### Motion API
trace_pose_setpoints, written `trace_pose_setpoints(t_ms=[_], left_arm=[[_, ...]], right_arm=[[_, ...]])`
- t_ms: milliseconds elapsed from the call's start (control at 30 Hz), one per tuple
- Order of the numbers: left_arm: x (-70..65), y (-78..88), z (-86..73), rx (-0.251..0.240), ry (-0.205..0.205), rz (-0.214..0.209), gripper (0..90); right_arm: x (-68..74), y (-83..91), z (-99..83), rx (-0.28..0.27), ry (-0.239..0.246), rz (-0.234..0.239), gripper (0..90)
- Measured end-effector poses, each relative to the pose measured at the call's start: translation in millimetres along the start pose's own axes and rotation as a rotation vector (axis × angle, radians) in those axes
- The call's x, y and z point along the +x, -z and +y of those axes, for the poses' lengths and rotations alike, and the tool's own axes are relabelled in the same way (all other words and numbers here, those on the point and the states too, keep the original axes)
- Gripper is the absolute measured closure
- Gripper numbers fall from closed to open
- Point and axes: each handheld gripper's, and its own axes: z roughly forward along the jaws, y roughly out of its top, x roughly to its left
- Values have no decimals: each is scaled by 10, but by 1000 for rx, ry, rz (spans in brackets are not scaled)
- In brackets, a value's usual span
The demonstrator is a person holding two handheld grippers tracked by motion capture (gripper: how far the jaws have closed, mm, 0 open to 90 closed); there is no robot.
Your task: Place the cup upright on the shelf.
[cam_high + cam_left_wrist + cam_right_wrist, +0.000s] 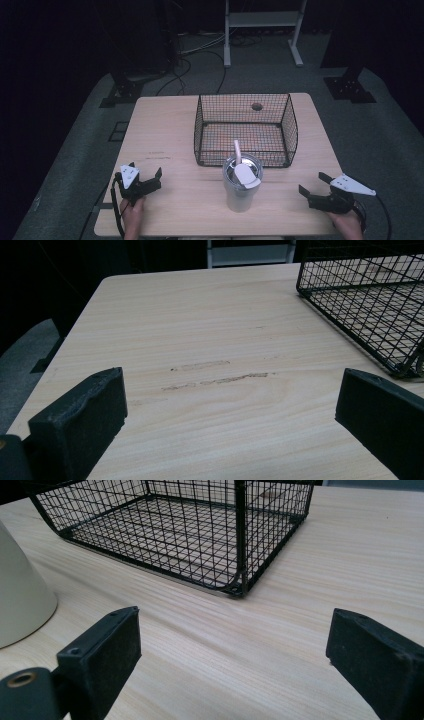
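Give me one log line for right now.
left gripper: open, idle | right gripper: open, idle | tumbler: upright, before wire basket, untouched

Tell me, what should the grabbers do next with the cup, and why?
Probably the right gripper should slide left toward the cup. Both grippers are open and hold nothing; the cup stands upright between them, just in front of the empty wire basket, and the right one already points at it.

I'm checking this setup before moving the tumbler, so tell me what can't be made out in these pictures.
- Inside of the tumbler: high view, its lid covers it.
- Most of the tumbler: right gripper view, cut off by the left edge.
- Far room behind the table: high view, too dark.
- Wire basket: left gripper view, cut off by the right and top edges.
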Motion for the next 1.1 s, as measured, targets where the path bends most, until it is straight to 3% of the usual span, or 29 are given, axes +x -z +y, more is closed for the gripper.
trace_pose_setpoints(t_ms=[333,633,1100], left_arm=[[-8,9,-5,0,-7,0,0],[-14,13,-7,0,-12,0,0],[-17,13,-7,1,-14,0,0]], right_arm=[[108,4,96,2,55,30,68],[279,85,265,-23,117,106,67],[546,76,405,0,196,199,67]])
